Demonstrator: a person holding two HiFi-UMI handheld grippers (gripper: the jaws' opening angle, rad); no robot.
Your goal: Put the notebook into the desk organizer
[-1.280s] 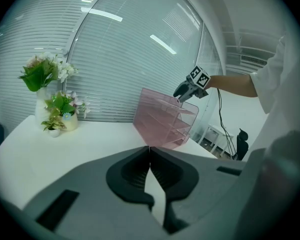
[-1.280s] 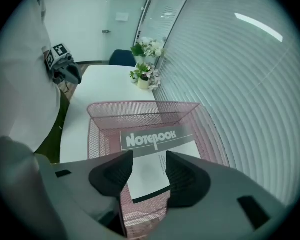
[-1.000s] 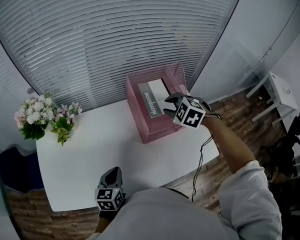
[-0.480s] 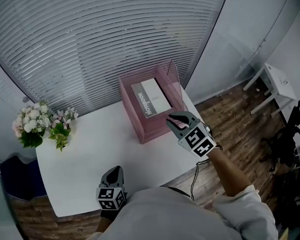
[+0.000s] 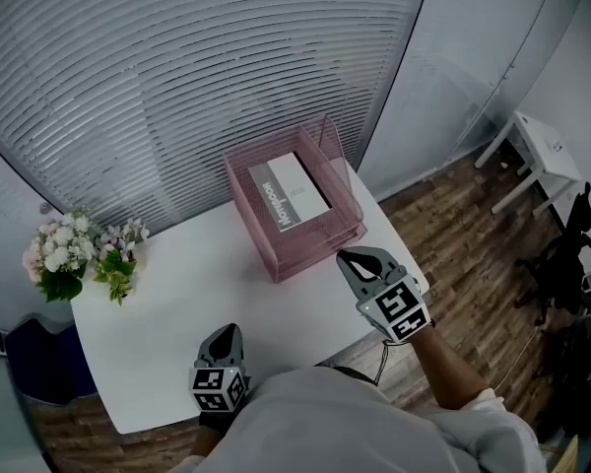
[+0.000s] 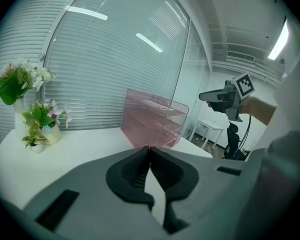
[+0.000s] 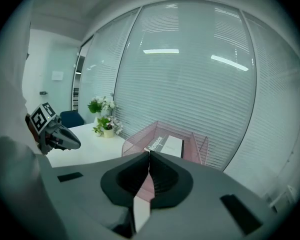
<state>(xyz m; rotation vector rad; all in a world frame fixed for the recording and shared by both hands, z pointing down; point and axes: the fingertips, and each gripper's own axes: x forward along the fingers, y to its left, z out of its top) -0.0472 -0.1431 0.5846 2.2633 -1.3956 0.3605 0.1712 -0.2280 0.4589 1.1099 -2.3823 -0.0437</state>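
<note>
Head view: we find the notebook [image 5: 289,193] lying flat in the organizer [image 5: 310,256], top tray; the task looks complete. Left hand-held gripper [image 5: 227,336] and right hand-held gripper [image 5: 349,257] show jaws together, empty, over the surface [image 5: 172,299].

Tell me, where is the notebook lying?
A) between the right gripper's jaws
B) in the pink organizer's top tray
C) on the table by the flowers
B: the head view shows the notebook lying flat in the top of the pink organizer.
</note>
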